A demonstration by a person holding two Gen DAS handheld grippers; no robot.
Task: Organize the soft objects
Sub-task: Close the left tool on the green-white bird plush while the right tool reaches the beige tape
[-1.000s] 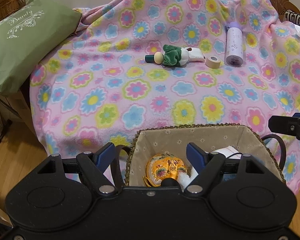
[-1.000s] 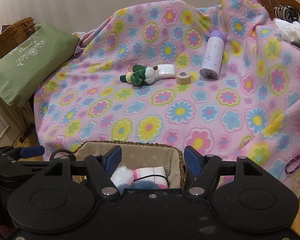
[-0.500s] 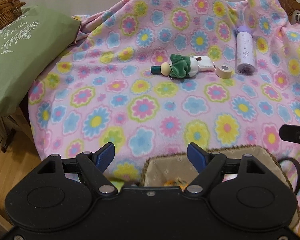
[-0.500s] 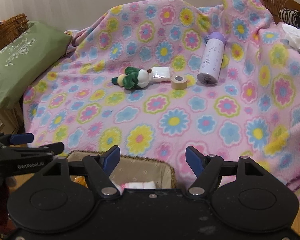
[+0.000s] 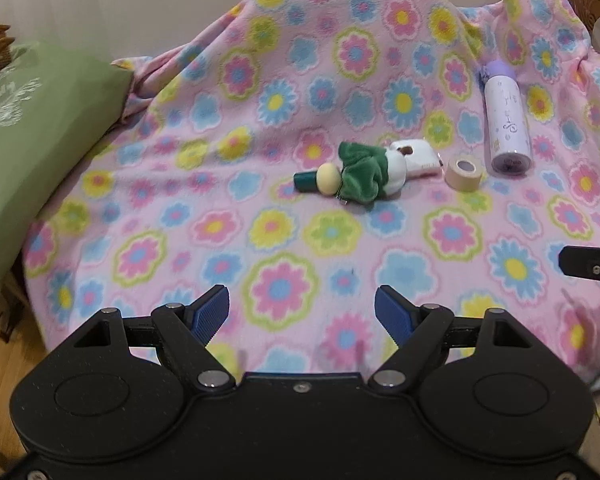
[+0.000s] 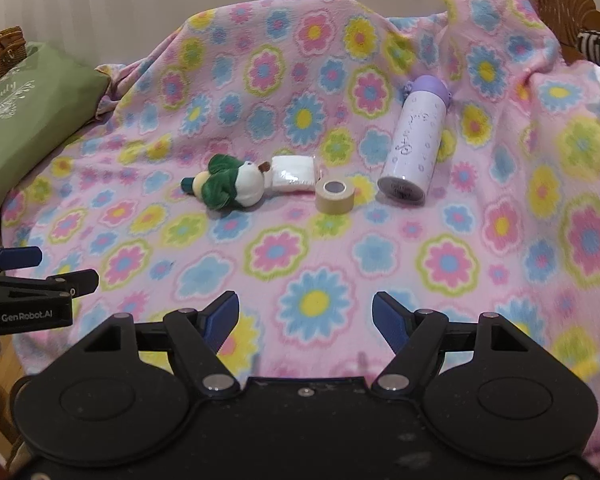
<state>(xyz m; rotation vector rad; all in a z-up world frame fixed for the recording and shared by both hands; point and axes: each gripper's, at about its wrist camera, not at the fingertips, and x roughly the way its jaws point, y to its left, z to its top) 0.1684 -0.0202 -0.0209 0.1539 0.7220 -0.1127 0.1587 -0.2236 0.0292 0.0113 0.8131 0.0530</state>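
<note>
A green and white plush doll (image 5: pixel 360 176) (image 6: pixel 230 182) lies on the pink flowered blanket (image 5: pixel 260 128) (image 6: pixel 300 92), with a small white folded cloth (image 5: pixel 418 158) (image 6: pixel 294 172) touching its right side. My left gripper (image 5: pixel 302 314) hovers over the blanket's near part, open and empty, well short of the doll. My right gripper (image 6: pixel 305 318) also hangs over the near blanket; its jaws are opening with nothing between them. Each gripper shows at the edge of the other's view: the right gripper (image 5: pixel 592 266) and the left gripper (image 6: pixel 32 276).
A tan tape roll (image 5: pixel 462 174) (image 6: pixel 334 196) and a white bottle with a purple cap (image 5: pixel 506 120) (image 6: pixel 414 144) lie right of the doll. A green pillow (image 5: pixel 28 152) (image 6: pixel 24 120) and a wicker basket (image 6: pixel 2 54) sit at the left. Wooden floor (image 5: pixel 4 364) shows at lower left.
Both grippers moved forward over the blanket, toward the doll. The lined basket with soft items that was under them has dropped out of view. The right jaws stand slightly wider.
</note>
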